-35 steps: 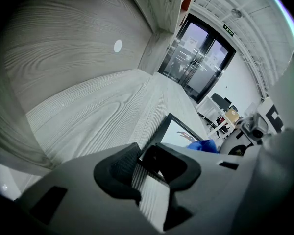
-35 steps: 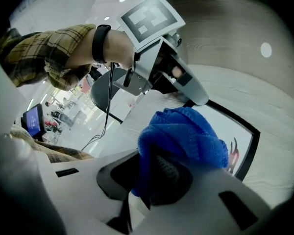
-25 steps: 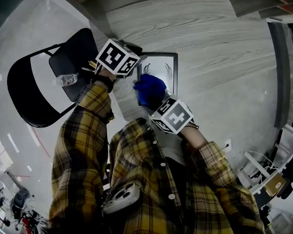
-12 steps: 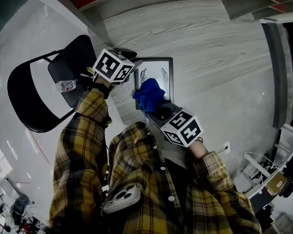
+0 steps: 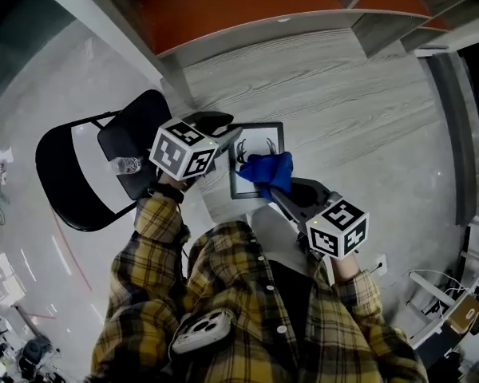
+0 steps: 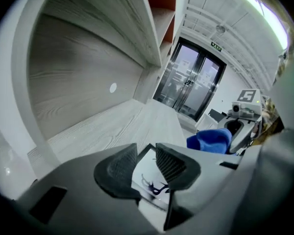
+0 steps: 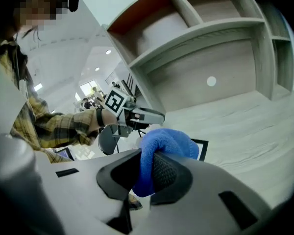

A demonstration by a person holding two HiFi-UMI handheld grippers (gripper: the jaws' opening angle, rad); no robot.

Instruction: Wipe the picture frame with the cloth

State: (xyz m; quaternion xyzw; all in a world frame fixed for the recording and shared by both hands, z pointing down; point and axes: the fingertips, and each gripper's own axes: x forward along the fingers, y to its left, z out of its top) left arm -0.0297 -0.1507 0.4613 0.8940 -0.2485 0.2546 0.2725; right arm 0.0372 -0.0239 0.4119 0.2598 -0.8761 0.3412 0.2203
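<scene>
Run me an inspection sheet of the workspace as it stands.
Surface: grey wood-grain desk.
Job's things: picture frame near the desk's front edge; blue cloth overlaps its lower right part.
Clutter: black chair left of the desk, with a bottle on its seat.
Tools: left tool shut on the picture frame's edge; right tool shut on the blue cloth.
Cables: nothing seen.
Surroundings: shelf unit above the desk; glass doors beyond.

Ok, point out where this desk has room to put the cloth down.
Bare desk runs right of the picture frame and behind it, up to the shelf unit. Crowded around the frame, where left gripper, right gripper and cloth meet.
</scene>
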